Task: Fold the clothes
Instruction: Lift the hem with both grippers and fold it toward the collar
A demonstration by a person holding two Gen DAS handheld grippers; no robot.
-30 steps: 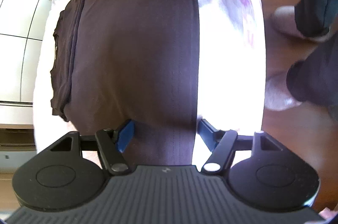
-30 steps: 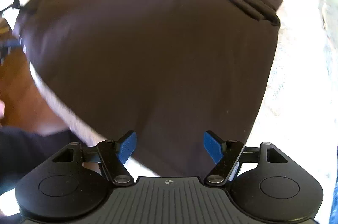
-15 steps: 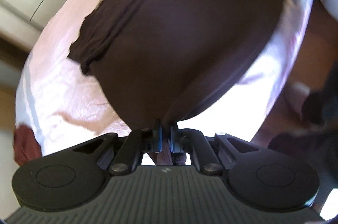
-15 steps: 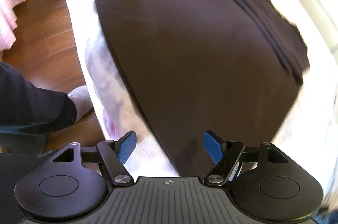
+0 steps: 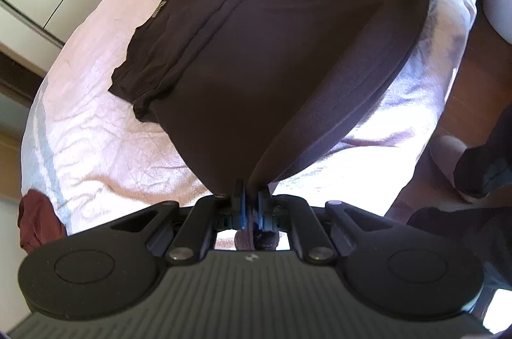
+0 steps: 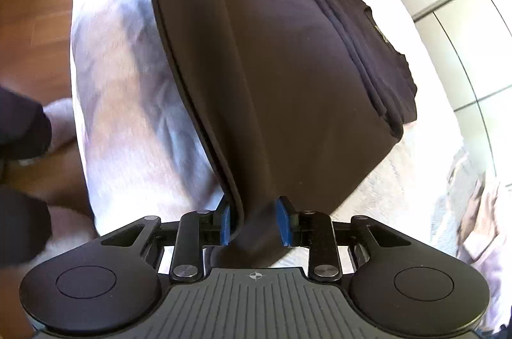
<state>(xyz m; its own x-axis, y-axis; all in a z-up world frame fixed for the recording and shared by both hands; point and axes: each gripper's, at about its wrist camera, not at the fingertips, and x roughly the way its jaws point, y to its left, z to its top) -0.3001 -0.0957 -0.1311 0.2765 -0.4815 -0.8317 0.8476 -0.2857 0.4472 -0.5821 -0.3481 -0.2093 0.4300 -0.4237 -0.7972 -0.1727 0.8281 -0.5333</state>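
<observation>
The dark brown garment (image 5: pixel 281 51) was spread over the bed (image 5: pixel 105 121), ahead of both pairs of tongs, with its near hem drawn up off the pale cover. The left tongs (image 5: pixel 251 204) were seen pressed together on a corner of that hem, a pinch of fabric being gripped between the blue pads and a little tuft showing behind them. From that clamp the cloth rose and fanned out forward, a loose flap being carried away to the right of the tongs.

The right tongs (image 6: pixel 254 222) were closing around the other near corner of the garment (image 6: pixel 272 57). Fabric was bunched between the blue pads (image 6: pixel 225 222), yet a gap was left on the right side, so a full clamp could not be claimed. A folded sleeve was laid along the far right edge of the cloth. A reddish bundle (image 5: pixel 38 224) was seen on the bed to the left of the left tongs. Wooden floor (image 6: pixel 35 3) was visible left of the right tongs.
</observation>
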